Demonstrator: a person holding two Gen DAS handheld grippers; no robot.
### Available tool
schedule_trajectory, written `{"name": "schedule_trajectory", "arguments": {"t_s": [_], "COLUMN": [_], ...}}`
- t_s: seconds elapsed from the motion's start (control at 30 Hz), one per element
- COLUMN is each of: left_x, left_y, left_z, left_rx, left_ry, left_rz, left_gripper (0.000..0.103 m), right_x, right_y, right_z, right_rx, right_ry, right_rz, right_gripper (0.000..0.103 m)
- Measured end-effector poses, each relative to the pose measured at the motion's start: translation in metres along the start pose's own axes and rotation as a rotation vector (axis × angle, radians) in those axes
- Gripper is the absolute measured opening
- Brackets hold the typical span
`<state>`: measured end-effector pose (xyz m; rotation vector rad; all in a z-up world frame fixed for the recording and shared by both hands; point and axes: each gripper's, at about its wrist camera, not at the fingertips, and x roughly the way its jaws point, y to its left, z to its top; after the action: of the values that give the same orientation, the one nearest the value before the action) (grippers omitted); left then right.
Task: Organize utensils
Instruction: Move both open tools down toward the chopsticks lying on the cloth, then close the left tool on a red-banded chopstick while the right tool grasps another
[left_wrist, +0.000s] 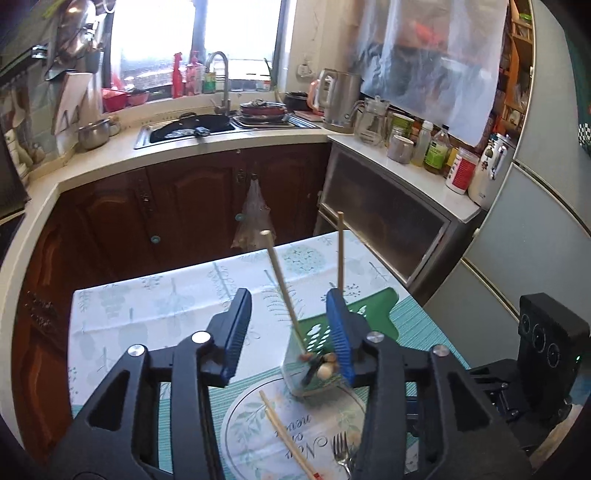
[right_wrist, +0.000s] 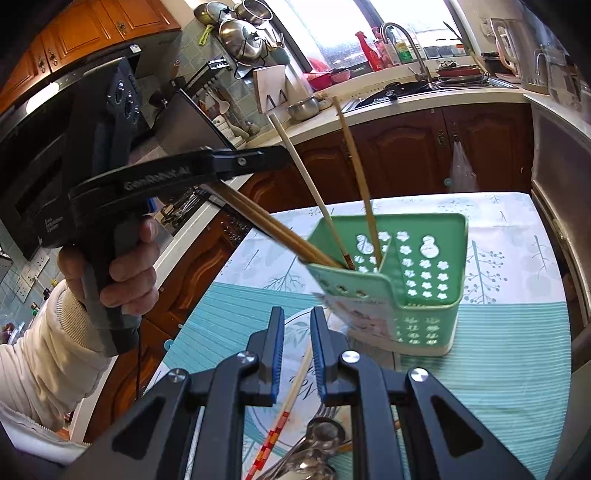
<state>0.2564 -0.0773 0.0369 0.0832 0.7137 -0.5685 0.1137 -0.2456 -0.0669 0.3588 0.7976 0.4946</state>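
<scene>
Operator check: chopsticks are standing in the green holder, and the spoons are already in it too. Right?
Not quite. The chopsticks do stand in the green holder, but the spoons are not in it: they lie on the table in front of it, as the right wrist view shows.

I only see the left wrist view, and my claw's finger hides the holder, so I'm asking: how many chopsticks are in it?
Observer: Four chopsticks stand in the green utensil holder: two near upright, two leaning over its rim.
Operator: Same compartment?
Observer: Yes, all in the left one of two, as the right wrist view shows.
Operator: What else remains beside the fork?
Observer: Metal spoons under the right claw.
</scene>
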Motion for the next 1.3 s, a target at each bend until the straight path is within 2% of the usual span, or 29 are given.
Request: {"name": "schedule_trajectory", "arguments": {"t_s": [0.33,0.47,0.57,0.67,0.8,0.87,0.93,1.17,1.3], "left_x": [-0.077,-0.095,-0.097,-0.082,-0.047,-0.031,-0.015,0.031,0.048], "left_y": [0.027,0.031,0.034,0.034,0.030,0.025,0.021,0.005,0.001], "left_z": [-0.045,-0.065,-0.083,-0.110,-0.151,-0.170,-0.185,-0.198,-0.200], "left_rx": [-0.081,-0.135,-0.174,-0.212,-0.276,-0.291,-0.315,-0.349,-0.350], "left_ry": [-0.012,-0.007,0.030,0.123,0.290,0.362,0.424,0.545,0.606], "left_rz": [0.024,0.018,0.011,0.028,0.023,0.024,0.016,0.032,0.062], "left_gripper": [0.044,0.044,0.044,0.044,0.043,0.035,0.033,0.015,0.010], "right_x": [0.005,0.009,0.013,0.018,0.028,0.032,0.036,0.043,0.042], "right_y": [0.031,0.039,0.040,0.040,0.037,0.032,0.027,0.013,0.010], "right_z": [-0.024,-0.031,-0.037,-0.042,-0.050,-0.054,-0.057,-0.070,-0.071], "right_rx": [-0.015,-0.015,0.016,0.040,0.060,0.089,0.120,0.215,0.235], "right_ry": [0.067,0.090,0.113,0.138,0.177,0.195,0.210,0.251,0.251], "right_rz": [-0.008,-0.016,-0.017,-0.019,-0.055,-0.066,-0.068,-0.072,-0.075], "right_gripper": [0.014,0.014,0.014,0.014,0.014,0.014,0.014,0.014,0.014]}}
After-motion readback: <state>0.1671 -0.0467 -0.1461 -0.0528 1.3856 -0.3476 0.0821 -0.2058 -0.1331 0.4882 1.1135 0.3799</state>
